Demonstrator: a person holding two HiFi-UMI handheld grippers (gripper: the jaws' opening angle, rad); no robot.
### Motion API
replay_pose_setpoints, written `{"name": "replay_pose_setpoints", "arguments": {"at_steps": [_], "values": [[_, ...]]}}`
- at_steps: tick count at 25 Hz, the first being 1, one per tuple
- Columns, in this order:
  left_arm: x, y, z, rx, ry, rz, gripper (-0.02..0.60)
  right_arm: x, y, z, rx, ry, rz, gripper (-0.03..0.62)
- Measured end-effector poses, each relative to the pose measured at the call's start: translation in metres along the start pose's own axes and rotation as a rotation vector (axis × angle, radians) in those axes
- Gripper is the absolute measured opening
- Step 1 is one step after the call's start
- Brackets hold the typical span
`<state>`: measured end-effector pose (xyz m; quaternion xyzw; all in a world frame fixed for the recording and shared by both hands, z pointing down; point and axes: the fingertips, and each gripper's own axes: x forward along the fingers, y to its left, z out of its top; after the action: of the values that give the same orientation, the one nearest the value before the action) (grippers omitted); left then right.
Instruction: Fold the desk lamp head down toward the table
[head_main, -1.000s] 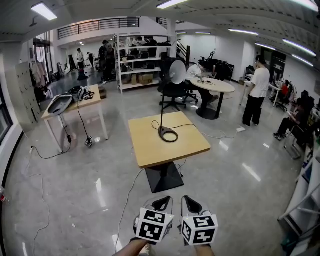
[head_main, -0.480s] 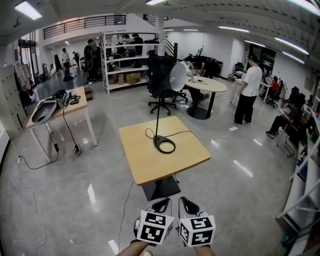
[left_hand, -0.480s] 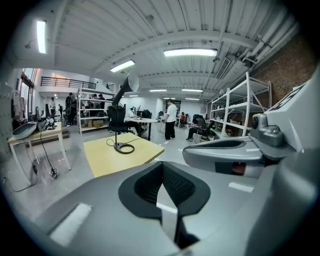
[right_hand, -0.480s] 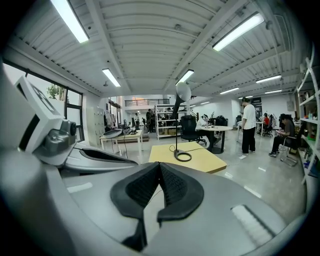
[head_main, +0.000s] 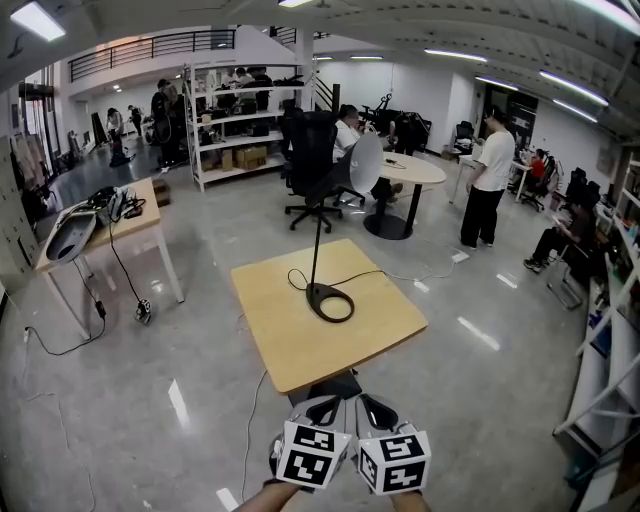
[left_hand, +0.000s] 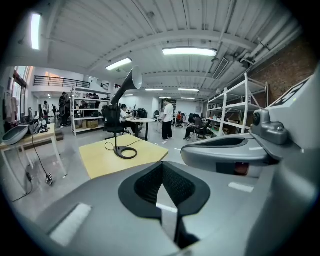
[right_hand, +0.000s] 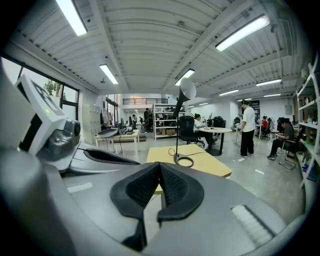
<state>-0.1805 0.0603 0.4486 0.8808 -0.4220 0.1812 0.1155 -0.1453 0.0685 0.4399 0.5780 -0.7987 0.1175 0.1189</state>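
Polished grey floor (head_main: 150, 400) fills the lower frame, where the left gripper (head_main: 322, 410) and right gripper (head_main: 376, 411) hang side by side, fingers of both pressed together and empty; farther up, at mid-frame, the table (head_main: 300, 345) carries the desk lamp (head_main: 312, 292), well apart from both grippers, its head (head_main: 363, 165) raised high; by my judgement the fold is not begun and the whole reach and fold are left.

Table (head_main: 300, 350) matt wood; floor (head_main: 110, 420) glossy; lamp (head_main: 316, 293) matt blk.
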Motion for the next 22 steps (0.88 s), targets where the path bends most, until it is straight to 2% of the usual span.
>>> {"name": "replay_pose_setpoints", "arguments": {"at_steps": [8,12,17,22], "values": [[0.038,0.037,0.018,0.026,-0.005,-0.001,0.02,0.053,-0.012,0.018,-0.006,-0.019,-0.003,0.006],[0.07,0.03,0.034,0.034,-0.017,0.015,0.02,0.067,-0.041,0.025,-0.014,-0.033,0.014,0.006],[0.114,0.053,0.047,0.017,-0.027,0.055,0.02,0.109,-0.071,0.033,-0.034,-0.039,0.044,0.006],[0.177,0.051,0.081,-0.01,-0.032,0.1,0.02,0.142,-0.136,0.053,-0.056,-0.04,0.083,0.006]]}}
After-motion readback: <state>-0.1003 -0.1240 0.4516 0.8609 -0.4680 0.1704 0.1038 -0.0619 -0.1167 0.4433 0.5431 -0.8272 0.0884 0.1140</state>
